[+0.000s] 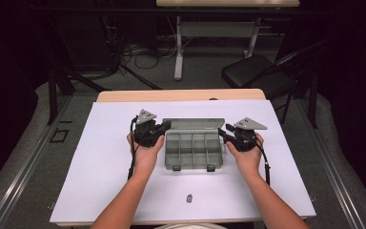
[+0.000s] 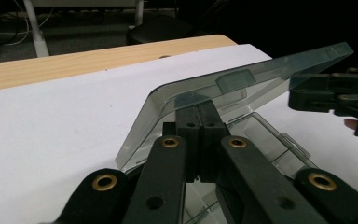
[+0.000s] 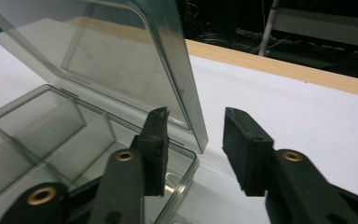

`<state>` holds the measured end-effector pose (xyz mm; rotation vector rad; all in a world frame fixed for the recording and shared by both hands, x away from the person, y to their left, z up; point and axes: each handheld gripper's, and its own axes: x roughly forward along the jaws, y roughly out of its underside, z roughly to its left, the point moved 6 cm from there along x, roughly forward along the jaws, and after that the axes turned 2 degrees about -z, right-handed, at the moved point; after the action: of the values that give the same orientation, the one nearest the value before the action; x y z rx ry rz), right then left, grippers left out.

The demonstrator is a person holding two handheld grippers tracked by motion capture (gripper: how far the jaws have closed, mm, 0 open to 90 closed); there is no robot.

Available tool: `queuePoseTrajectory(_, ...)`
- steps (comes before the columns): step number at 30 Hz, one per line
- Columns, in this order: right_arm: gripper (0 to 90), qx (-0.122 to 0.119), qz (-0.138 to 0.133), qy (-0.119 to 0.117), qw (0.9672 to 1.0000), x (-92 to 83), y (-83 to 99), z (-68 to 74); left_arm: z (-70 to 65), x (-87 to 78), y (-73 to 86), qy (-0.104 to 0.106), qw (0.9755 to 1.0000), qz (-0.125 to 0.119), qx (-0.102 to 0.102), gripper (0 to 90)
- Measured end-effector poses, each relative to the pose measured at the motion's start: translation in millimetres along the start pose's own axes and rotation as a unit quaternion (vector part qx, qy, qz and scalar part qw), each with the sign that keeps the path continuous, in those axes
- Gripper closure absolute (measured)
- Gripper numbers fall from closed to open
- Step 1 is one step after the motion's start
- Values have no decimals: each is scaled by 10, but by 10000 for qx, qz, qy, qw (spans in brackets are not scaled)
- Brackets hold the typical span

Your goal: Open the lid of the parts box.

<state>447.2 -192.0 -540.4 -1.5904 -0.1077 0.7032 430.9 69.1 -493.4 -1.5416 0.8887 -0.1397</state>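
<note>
Table (image 1: pixel 100 157), white sheet over wood, far edge bare. Box (image 1: pixel 192 151), clear grey plastic, mid-table between both hands; compartments (image 3: pixel 37 126) all empty. Lid (image 1: pixel 193 125) raised on far hinge, partly open, latches (image 1: pixel 176 168) at near edge undone. Left gripper (image 2: pixel 199 122) clenched, tips under lid near its corner, apparently propping it. Right gripper (image 3: pixel 200 144) released, jaws straddling lid's side edge without pressing it, one jaw inside box rim. Small dark part (image 1: pixel 189 197) on sheet near front edge, well apart from box. Judged status: opening underway; full swing-back or closing of lid outstanding, nothing loaded.
</note>
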Motion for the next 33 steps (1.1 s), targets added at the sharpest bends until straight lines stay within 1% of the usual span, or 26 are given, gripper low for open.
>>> queuePoseTrajectory(1,626,0,0,0,10000,0,0,0,0,0,0,0,10000,0,0,900)
queuePoseTrajectory(4,667,-8,-28,3,10000,66,24,-12,-2,-1,0,1,10000,-4,3,900)
queuePoseTrajectory(7,695,-20,-6,63,10000,137,66,-10,-5,-1,2,1,10000,0,9,900)
queuePoseTrajectory(9,714,34,-36,37,10000,182,89,-14,-7,0,6,7,10000,7,14,900)
queuePoseTrajectory(11,727,18,-64,12,10000,198,99,-19,-8,0,6,11,10000,8,11,900)
queuePoseTrajectory(14,743,-31,-82,-25,10000,199,116,-18,-6,2,13,42,10000,-1,1,900)
queuePoseTrajectory(16,758,-109,-133,-79,9998,196,120,-18,-3,3,16,32,10000,2,10,900)
queuePoseTrajectory(18,768,-151,-114,-97,9998,198,128,-21,4,6,24,24,10000,27,26,900)
queuePoseTrajectory(21,792,-147,-116,-108,9998,210,148,-35,9,7,27,13,10000,36,7,900)
queuePoseTrajectory(22,803,-191,-96,-103,9997,213,156,-45,9,6,27,12,10000,35,11,900)
queuePoseTrajectory(24,810,-194,-119,-94,9997,217,157,-51,9,-1,35,-5,10000,53,5,900)
queuePoseTrajectory(27,816,-199,-121,-81,9997,218,156,-52,10,4,45,24,10000,43,10,900)
queuePoseTrajectory(33,824,-222,-106,-76,9997,216,160,-53,4,18,93,45,9998,172,11,894)
